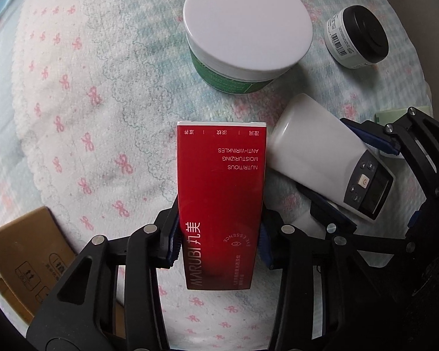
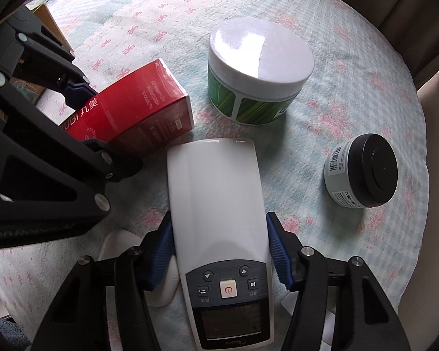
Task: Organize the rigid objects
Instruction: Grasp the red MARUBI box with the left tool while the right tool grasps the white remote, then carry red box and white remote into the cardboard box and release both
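My left gripper [image 1: 218, 247] is shut on a red carton [image 1: 221, 196] printed with white lettering, its blue pads pressed to both long sides. The carton [image 2: 131, 114] shows in the right wrist view too, with a left finger [image 2: 79, 90] against it. My right gripper [image 2: 219, 251] is shut on a white remote control [image 2: 219, 210] with a dark button panel and a small screen. In the left wrist view the remote [image 1: 322, 158] lies slanted just right of the carton, between the right gripper's blue pads [image 1: 374, 142].
A green tub with a white lid [image 1: 247, 32] [image 2: 260, 64] stands beyond both objects. A small grey jar with a black lid [image 1: 357, 36] [image 2: 363, 171] sits to its right. A cardboard box [image 1: 23, 260] lies at the lower left. A bow-patterned cloth [image 1: 102, 102] covers the surface.
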`<state>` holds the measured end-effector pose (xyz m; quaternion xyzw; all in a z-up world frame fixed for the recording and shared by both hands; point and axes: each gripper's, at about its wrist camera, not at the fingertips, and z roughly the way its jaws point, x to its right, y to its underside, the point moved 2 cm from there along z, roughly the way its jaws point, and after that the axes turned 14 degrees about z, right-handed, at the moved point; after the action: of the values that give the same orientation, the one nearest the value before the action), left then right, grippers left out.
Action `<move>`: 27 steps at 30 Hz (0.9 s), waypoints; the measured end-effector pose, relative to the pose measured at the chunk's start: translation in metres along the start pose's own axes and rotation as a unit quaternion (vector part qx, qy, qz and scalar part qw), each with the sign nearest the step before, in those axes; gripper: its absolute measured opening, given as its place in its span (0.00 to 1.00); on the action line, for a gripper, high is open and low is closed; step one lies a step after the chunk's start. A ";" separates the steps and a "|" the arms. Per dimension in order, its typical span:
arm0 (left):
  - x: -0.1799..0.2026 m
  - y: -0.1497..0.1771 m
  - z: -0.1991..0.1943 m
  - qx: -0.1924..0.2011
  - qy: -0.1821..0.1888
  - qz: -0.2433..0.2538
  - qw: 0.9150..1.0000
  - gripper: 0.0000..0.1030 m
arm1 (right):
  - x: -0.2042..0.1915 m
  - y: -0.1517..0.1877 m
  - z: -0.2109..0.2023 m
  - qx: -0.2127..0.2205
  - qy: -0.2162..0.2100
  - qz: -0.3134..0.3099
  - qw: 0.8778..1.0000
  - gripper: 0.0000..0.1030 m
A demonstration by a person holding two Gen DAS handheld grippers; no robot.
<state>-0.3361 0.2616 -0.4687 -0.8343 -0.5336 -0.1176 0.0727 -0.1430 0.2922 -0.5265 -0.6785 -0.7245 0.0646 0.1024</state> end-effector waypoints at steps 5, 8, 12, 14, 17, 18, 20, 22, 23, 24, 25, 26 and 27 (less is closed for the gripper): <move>-0.008 0.007 -0.019 0.023 0.002 -0.023 0.999 0.37 | 0.004 0.008 -0.011 0.006 -0.001 0.026 1.000 0.53; -0.012 0.013 -0.031 0.035 0.005 -0.036 0.999 0.37 | 0.005 0.012 -0.021 0.011 -0.002 0.039 0.999 0.53; -0.015 0.024 -0.052 0.047 -0.004 -0.048 0.998 0.37 | -0.001 0.014 -0.038 0.023 0.000 0.051 0.998 0.53; -0.017 0.031 -0.066 0.056 -0.002 -0.057 0.997 0.37 | -0.001 0.004 -0.051 0.030 0.000 0.056 0.998 0.53; -0.019 0.045 -0.090 0.076 0.001 -0.074 0.994 0.37 | 0.000 0.001 -0.069 0.043 0.000 0.066 0.997 0.52; -0.020 0.051 -0.099 0.081 0.001 -0.080 0.994 0.37 | 0.003 -0.006 -0.075 0.048 0.000 0.069 0.996 0.52; -0.022 0.071 -0.118 0.094 -0.001 -0.093 0.991 0.37 | -0.003 -0.006 -0.095 0.061 -0.001 0.072 0.996 0.52; -0.028 0.076 -0.133 0.110 0.000 -0.110 0.988 0.37 | -0.001 -0.018 -0.110 0.073 -0.002 0.072 0.995 0.52; -0.032 0.076 -0.141 0.118 0.001 -0.118 0.986 0.37 | 0.000 -0.026 -0.117 0.079 -0.003 0.072 0.994 0.52; -0.033 0.078 -0.148 0.126 0.001 -0.126 0.984 0.37 | -0.004 -0.029 -0.129 0.086 -0.005 0.073 0.994 0.52; -0.036 0.075 -0.151 0.135 -0.001 -0.131 0.982 0.37 | -0.007 -0.032 -0.140 0.093 -0.008 0.075 0.993 0.52; -0.036 0.085 -0.161 0.143 -0.005 -0.135 0.981 0.37 | -0.011 -0.035 -0.152 0.099 -0.011 0.078 0.992 0.52; -0.038 0.095 -0.172 0.151 -0.010 -0.138 0.979 0.37 | -0.014 -0.040 -0.162 0.105 -0.016 0.080 0.991 0.52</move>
<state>-0.2855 0.1464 -0.3130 -0.7334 -0.6558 -0.0366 0.1753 -0.1427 0.2684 -0.3608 -0.7190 -0.6584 0.1588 0.1559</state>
